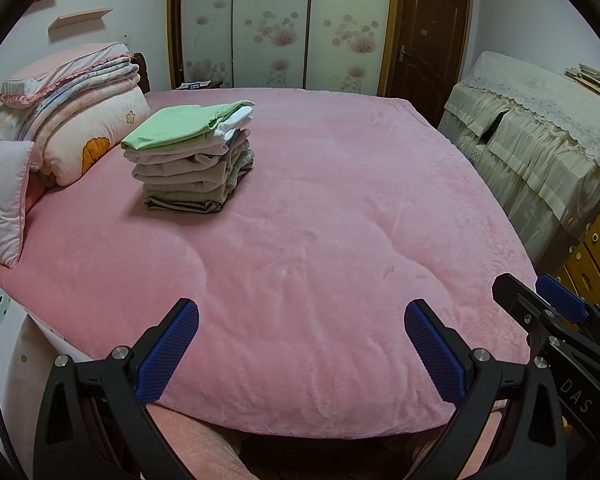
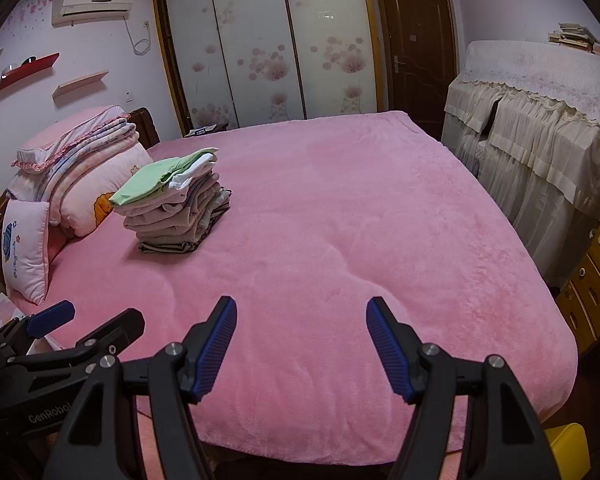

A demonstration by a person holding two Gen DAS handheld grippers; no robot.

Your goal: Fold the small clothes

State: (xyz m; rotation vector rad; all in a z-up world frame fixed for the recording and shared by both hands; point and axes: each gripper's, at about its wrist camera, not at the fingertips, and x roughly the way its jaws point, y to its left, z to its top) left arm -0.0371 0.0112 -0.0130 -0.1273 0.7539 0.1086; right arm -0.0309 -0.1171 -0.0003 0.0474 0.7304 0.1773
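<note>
A stack of folded small clothes (image 1: 192, 156) (image 2: 172, 204), beige and grey with a green piece on top, sits on the far left part of the pink bed (image 1: 320, 240) (image 2: 340, 240). My left gripper (image 1: 302, 312) hovers open over the bed's near edge, nothing between its blue pads (image 1: 168, 352). My right gripper (image 2: 302, 312) is likewise open and empty over the near edge, to the right of the left one. Each gripper also shows at the side of the other's view: the right gripper (image 1: 540, 292) and the left gripper (image 2: 100, 316). No loose garment lies near either gripper.
Folded quilts and pillows (image 1: 72, 120) (image 2: 72, 168) are piled at the bed's head, left of the stack. A cloth-covered cabinet (image 1: 540, 140) (image 2: 540, 128) and wooden drawers (image 2: 596, 276) stand along the right. Wardrobe doors (image 2: 260, 48) and a brown door (image 2: 416, 48) are behind.
</note>
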